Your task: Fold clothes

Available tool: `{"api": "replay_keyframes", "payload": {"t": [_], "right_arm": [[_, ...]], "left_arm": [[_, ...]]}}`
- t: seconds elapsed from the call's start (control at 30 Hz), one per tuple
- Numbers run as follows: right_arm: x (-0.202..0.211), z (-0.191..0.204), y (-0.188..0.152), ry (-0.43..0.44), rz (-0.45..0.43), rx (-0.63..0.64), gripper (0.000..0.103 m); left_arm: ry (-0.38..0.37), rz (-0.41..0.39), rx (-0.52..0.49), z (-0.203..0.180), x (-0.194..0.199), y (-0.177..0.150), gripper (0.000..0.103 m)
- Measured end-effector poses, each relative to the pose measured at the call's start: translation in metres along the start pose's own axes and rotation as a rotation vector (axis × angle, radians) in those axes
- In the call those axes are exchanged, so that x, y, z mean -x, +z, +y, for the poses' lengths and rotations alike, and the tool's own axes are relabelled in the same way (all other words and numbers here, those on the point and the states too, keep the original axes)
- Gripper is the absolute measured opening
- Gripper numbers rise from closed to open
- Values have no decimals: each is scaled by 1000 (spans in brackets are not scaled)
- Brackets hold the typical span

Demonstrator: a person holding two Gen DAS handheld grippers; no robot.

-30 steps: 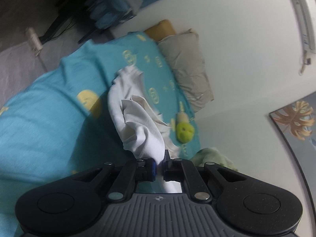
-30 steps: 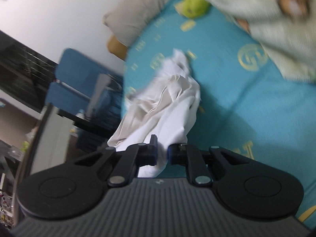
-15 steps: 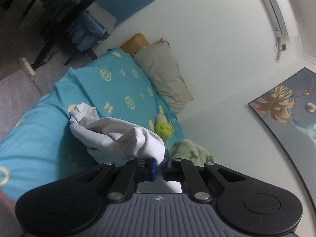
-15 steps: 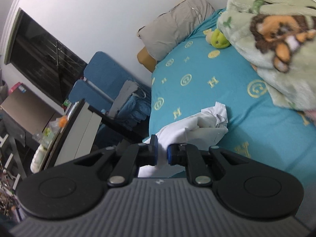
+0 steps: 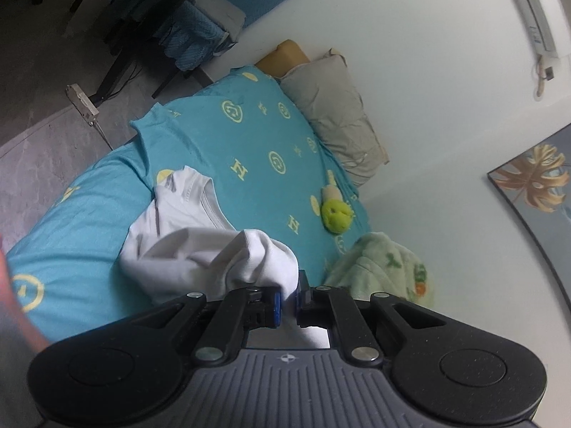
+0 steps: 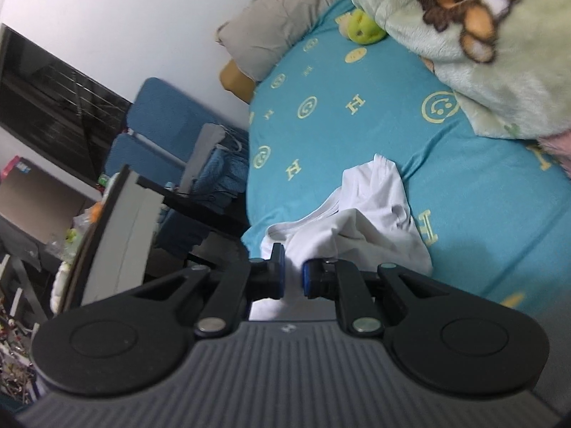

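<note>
A crumpled white T-shirt (image 5: 185,235) lies partly on the teal bed sheet (image 5: 249,142) near the bed's edge, its collar spread toward the far side. My left gripper (image 5: 289,301) is shut on a bunched fold of the shirt, which rises from the bed into its blue pads. In the right wrist view the same white T-shirt (image 6: 364,224) trails from the sheet (image 6: 357,125) up into my right gripper (image 6: 292,278), shut on another part of the cloth.
A grey pillow (image 5: 335,107) and an orange cushion (image 5: 282,53) lie at the head of the bed. A yellow-green plush toy (image 5: 335,214) and a green fleece blanket (image 6: 464,35) lie on the bed near the wall. Beyond the bed's edge are a blue chair (image 6: 157,132), a dark desk (image 6: 200,199) and the floor (image 5: 43,114).
Both grippers have pulled back and risen with the shirt, which now lies lower and flatter on the sheet with its collar showing. Both stay shut on the cloth.
</note>
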State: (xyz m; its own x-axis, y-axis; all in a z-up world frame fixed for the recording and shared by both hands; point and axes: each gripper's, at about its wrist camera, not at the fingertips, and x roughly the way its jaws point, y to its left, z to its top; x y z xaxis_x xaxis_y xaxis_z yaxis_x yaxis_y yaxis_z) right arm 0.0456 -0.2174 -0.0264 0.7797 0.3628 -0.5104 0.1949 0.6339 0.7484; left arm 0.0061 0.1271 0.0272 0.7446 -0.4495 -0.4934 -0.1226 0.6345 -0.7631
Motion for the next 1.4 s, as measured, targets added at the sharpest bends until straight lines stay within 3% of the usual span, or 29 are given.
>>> {"api": "replay_keyframes", "payload": {"t": [0.27,0.43,0.5,0.6,0.77,0.87,1.07,1.13,1.17,1.23,1.27,1.3,1.33,1.4], "right_arm": [[-104,-18,49,-59,59,-46,13],[-152,-45,65,-47,103,-126,13],[-160,-58,69,6,114,-192,13],[-167,-62,74,32,106,-193,13],[-193,-59,79,8,122,-116,13],[-214,-64,79,-20,143,-63,13],[-220,-74,73,-40,145,-67,14],[-216,-71,72,-38,138,-51,15],[-216,-69,72,-36,136,-35,15],[-214,-63,71,-31,137,10,21],[-212,-61,70,-24,138,27,26],[-210,-58,70,-7,136,39,47],[-207,-55,69,10,131,53,73],[-197,-44,68,41,105,98,90]], "left_arm": [[88,14,-45,6,-109,53,8],[56,48,-24,38,-165,75,8],[24,52,10,52,-178,82,8],[-6,47,-2,58,-191,87,8],[37,59,-105,65,-219,98,8],[100,82,-180,72,-241,98,8],[113,77,-280,71,-247,91,10],[122,68,-328,66,-244,87,13],[126,64,-352,63,-242,84,20],[128,54,-396,56,-238,77,41],[123,45,-426,52,-236,72,59],[133,29,-474,46,-233,66,68],[145,12,-526,40,-231,60,70],[176,-31,-619,28,-226,49,80]]}}
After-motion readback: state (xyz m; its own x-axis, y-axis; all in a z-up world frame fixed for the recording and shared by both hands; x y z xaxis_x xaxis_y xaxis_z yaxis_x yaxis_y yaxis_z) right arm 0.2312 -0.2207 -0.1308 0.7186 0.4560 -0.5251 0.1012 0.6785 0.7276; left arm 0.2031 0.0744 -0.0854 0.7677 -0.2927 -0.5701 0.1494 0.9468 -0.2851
